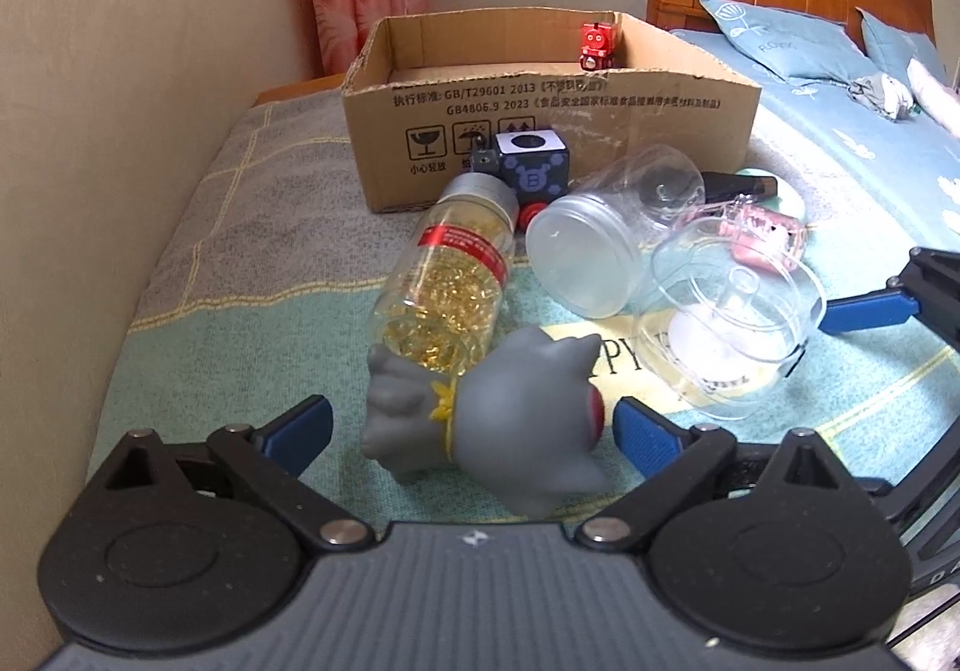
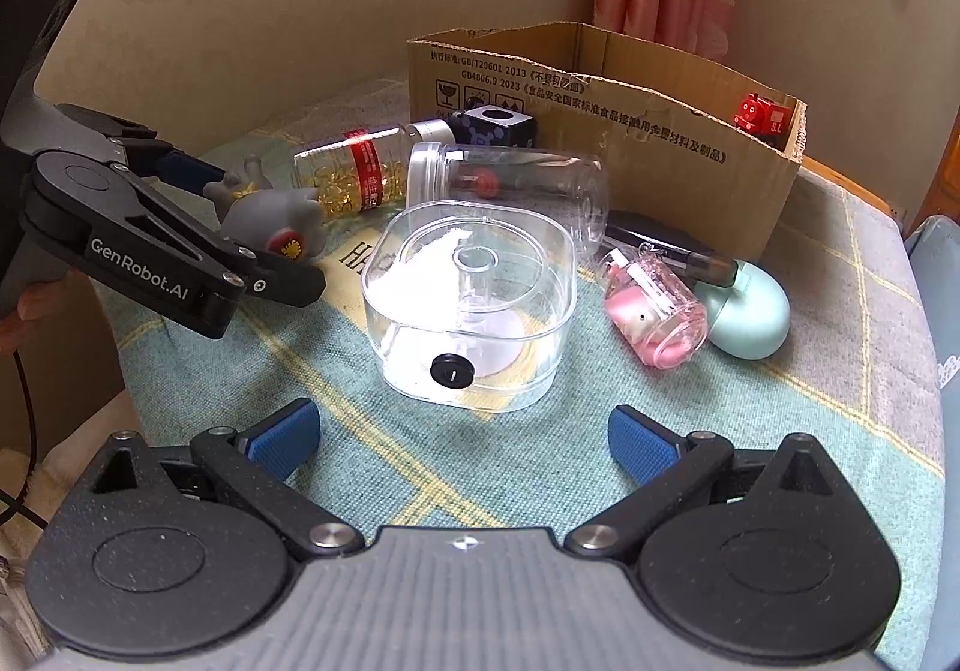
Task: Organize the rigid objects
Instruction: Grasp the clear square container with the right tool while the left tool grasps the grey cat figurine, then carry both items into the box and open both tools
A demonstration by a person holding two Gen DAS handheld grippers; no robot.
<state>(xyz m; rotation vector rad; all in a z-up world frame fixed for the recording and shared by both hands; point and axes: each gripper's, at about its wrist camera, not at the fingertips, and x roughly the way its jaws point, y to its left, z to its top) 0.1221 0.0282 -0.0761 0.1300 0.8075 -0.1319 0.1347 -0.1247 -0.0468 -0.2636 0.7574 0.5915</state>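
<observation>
A grey cat-like toy point(image 1: 498, 413) lies on its side on the bedspread between the blue pads of my left gripper point(image 1: 471, 410). A gap shows on each side of it, so the jaws stand open. From the right wrist view the left gripper point(image 2: 258, 227) straddles the same toy point(image 2: 270, 218). My right gripper point(image 2: 462, 416) is open with nothing in it, just short of a clear square container point(image 2: 474, 299). A cardboard box point(image 1: 540, 101) stands behind, with a red toy train point(image 1: 599, 44) inside.
Between toy and box lie a bottle of gold capsules point(image 1: 456, 275), a clear jar point(image 1: 600, 245) and a blue cube point(image 1: 534, 161). A pink bottle point(image 2: 654, 311), a mint egg-shaped thing point(image 2: 750, 311) and a black item point(image 2: 666, 242) lie right. A wall runs close on the left.
</observation>
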